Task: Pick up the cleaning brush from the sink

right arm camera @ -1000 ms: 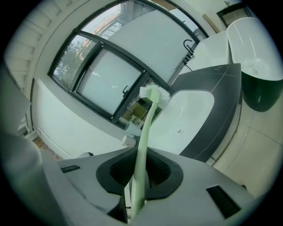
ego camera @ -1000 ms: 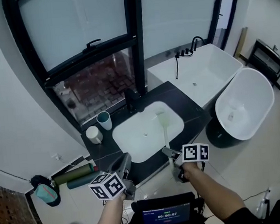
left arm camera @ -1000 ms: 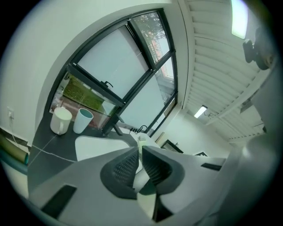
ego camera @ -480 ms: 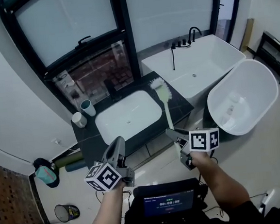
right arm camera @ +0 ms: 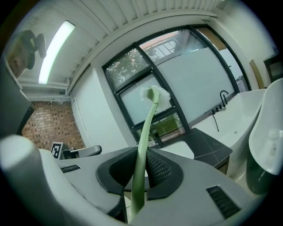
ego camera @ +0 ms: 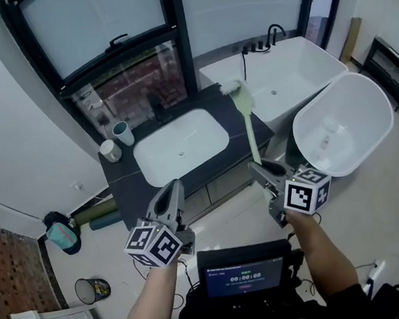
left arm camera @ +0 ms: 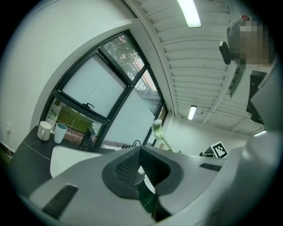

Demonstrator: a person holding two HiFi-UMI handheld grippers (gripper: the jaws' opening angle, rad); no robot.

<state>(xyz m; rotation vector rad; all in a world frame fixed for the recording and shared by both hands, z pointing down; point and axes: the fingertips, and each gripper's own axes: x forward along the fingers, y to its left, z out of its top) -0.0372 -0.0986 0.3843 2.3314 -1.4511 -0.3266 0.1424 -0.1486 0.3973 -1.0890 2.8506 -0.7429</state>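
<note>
The right gripper's jaws are clamped on the thin handle of a pale green plastic cleaning brush, gripping it near its lower end. The handle rises out of the jaws in a slight curve, with the white bristle head at the top. The left gripper's jaws are pressed together with nothing between them.

In the head view the brush is in the air, clear of the white rectangular ceramic sink. Its head shows over the far right corner of the dark stone tabletop. Both grippers hang in front of the tabletop's near edge, well apart from each other.

A black tap stands behind the sink. A white cup and a teal cup stand side by side at its left. A white bathtub lies to the right of the tabletop.
</note>
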